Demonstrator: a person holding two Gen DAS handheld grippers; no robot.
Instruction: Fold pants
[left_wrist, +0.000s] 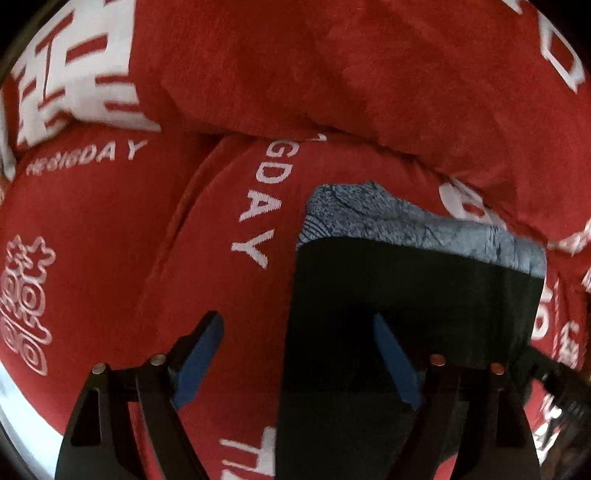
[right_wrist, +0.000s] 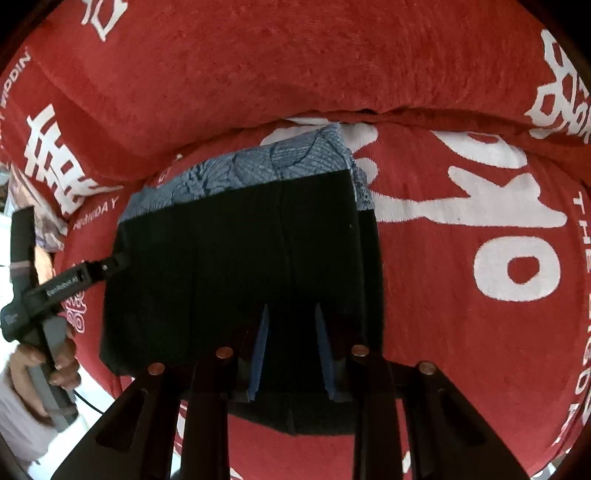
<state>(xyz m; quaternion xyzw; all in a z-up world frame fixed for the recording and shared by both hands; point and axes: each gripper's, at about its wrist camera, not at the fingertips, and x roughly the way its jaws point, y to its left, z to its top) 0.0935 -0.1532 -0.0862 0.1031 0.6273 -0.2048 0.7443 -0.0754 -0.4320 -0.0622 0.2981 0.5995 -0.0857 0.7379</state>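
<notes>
The pants (right_wrist: 240, 266), a folded dark bundle with a blue patterned layer showing at the far edge, lie on a red cover (right_wrist: 369, 74) with white lettering. The right gripper (right_wrist: 291, 332) points down over their near edge, its fingers close together with dark cloth between them. The left gripper (left_wrist: 299, 343) stands spread at the bundle's side: one finger (left_wrist: 395, 362) over the dark fabric, the other over red cover

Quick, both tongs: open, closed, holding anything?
Left tongs: open, gripping nothing; the folded black pants reach in between the fingers.
Right tongs: narrowly parted over the pants; grip cannot be told.
</notes>
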